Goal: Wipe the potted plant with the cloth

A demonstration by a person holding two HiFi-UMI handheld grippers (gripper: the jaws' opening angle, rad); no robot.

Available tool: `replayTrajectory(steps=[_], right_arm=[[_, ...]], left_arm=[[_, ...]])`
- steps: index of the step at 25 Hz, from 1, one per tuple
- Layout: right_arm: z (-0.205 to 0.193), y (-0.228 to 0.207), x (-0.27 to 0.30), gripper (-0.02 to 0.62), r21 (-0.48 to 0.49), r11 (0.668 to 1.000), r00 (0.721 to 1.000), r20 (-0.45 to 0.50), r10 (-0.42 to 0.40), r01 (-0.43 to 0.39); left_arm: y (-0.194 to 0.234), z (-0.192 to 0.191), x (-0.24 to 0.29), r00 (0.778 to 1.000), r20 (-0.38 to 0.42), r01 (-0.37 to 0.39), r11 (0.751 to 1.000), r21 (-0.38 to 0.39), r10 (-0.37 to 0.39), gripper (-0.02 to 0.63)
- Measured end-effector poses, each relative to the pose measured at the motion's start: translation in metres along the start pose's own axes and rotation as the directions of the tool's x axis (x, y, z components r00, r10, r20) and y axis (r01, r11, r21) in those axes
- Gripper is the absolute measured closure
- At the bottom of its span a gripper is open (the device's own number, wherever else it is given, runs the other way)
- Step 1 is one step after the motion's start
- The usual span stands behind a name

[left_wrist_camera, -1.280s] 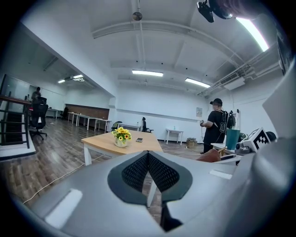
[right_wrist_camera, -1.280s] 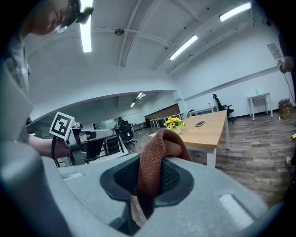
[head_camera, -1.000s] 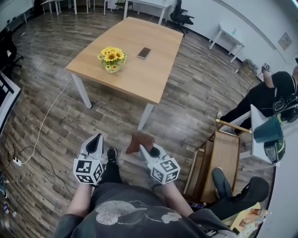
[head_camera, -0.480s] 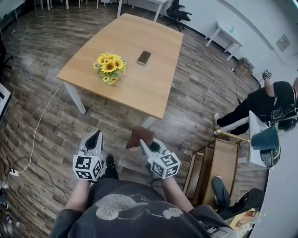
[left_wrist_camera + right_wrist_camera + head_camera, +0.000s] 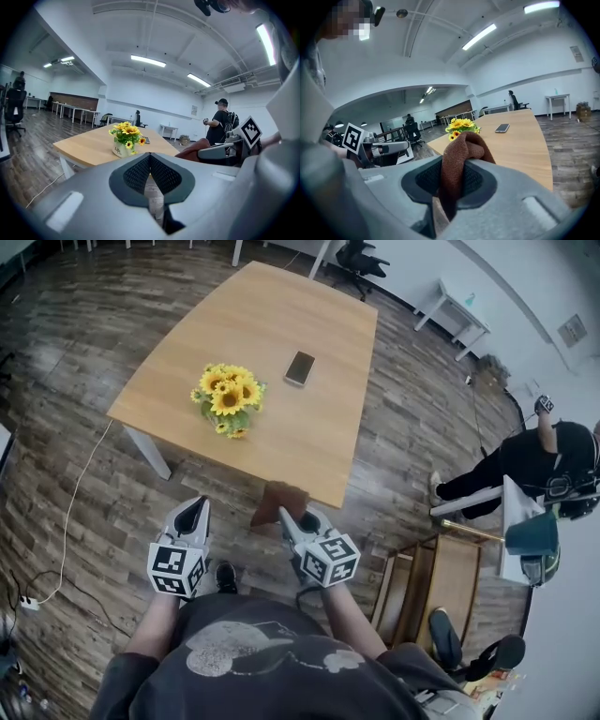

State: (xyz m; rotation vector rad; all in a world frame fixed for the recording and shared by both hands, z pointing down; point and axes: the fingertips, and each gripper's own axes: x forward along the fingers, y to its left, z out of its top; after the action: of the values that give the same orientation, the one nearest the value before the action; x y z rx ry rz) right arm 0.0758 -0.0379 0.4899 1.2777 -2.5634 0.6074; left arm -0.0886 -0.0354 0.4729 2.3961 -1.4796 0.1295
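Two claws hang short of the worktop [image 5: 309, 442], and neither reaches the potted plant [image 5: 228, 399]. It stands ahead of the left claw [image 5: 194, 506], and ahead and to the left of the right claw [image 5: 285, 515]. The right claw pinches a brown cloth [image 5: 461, 150], bunched into a thick wad that stands up past its tips. The left claw is pressed together with nothing in it. The pot looks small and light under a wide spray of flowers, so a firm sideways wipe with nothing bracing it could tip or slide it. The wad might also snag petals or slip from the narrow pinch. A phone [image 5: 300, 367] lies farther ahead of the right claw, apart from the plant.
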Motion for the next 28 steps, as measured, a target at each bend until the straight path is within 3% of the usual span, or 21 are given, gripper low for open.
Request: replayTrajectory(steps=[5,12,17,26,28], right_arm=[[0.011,-0.007,0.03,0.541,0.024,0.999,0.999,0.01,-0.039,0.039],[0.011,-0.013,0.052,0.541,0.024,0.999,0.999,-0.024,-0.048,0.048],[0.027,-0.036,0.076,0.54,0.007,0.998,0.998,-0.019,-0.058,0.058],[0.05,-0.07,0.137,0.54,0.042,0.999,0.999,-0.041,0.011,-0.009],[0.05,-0.08,0.147,0.54,0.049,0.999,0.998,-0.056,0.018,-0.015]], left_arm=[[0.017,0.003,0.022,0.998,-0.023,0.052,0.999,0.016,-0.051,0.588],[0.03,0.013,0.046,0.998,-0.003,0.058,0.998,0.013,-0.058,0.588],[0.04,0.015,0.065,0.999,0.002,0.032,0.999,0.02,-0.032,0.586],[0.071,0.022,0.111,1.0,-0.021,-0.017,0.998,0.056,0.018,0.586],[0.079,0.022,0.122,0.999,-0.026,-0.024,0.998,0.054,0.025,0.538]])
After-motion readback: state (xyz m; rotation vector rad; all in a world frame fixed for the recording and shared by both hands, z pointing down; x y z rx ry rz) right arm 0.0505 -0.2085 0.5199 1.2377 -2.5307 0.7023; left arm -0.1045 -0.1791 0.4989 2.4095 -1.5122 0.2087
